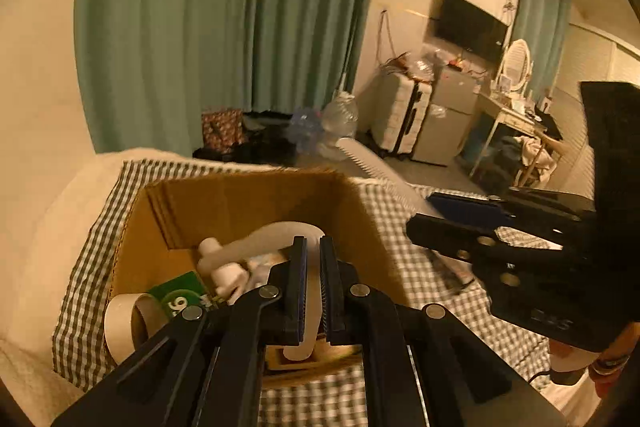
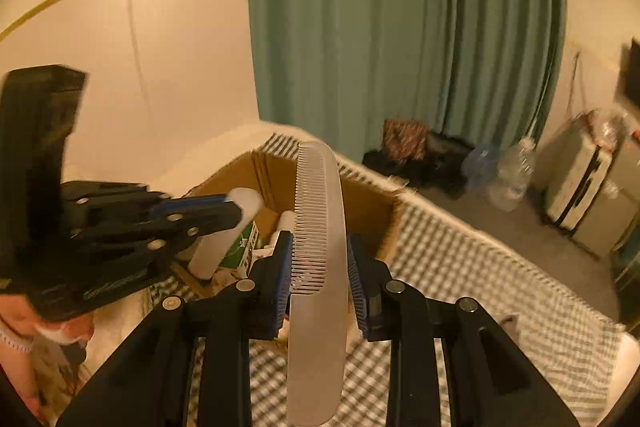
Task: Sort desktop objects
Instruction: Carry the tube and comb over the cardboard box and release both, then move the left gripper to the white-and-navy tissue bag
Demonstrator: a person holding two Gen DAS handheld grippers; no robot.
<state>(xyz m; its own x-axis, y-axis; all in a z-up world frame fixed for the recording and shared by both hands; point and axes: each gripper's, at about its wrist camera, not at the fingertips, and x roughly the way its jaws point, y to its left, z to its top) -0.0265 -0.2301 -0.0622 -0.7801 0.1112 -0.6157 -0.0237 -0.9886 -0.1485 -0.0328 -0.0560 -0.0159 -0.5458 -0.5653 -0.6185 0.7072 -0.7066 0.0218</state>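
Looking along the left gripper (image 1: 313, 283), the left wrist view shows its two blue-padded jaws nearly together, pinching a thin white curved band (image 1: 280, 233) that arcs up from between them, over to the left and down toward the inside of the box (image 1: 352, 227). The box is brown cardboard, open-topped, resting on a checked cloth (image 1: 440, 291). Inside it lie a white cylinder (image 1: 228, 273), a green packet (image 1: 180, 293) and a tape roll (image 1: 132, 319) leaning at the near left corner. At the right, the right gripper (image 1: 424, 223) reaches in above the cloth, with a white comb (image 1: 372, 163) sticking out past its tip beyond the box's far right corner. A green curtain (image 1: 224, 27) hangs behind, and further right stand a suitcase (image 1: 404, 115) and a wall screen (image 1: 468, 23).

In the right wrist view, the right gripper (image 2: 320, 283) is closed on the comb (image 2: 320, 247), which stands lengthwise between the pads, teeth facing left, its far end reaching over the box (image 2: 384, 223). At the left, the left gripper (image 2: 236, 213) points toward the box, its jaws together on the band (image 2: 224, 235), seen here as a white blurred shape hanging down at the box's near left side. The green packet (image 2: 244, 247) shows inside the box just beside it. The checked cloth (image 2: 480, 267) spreads to the right, with clear bottles (image 2: 512, 171) on the floor below the curtain (image 2: 400, 27). Part of a person (image 2: 60, 335) shows at the lower left.
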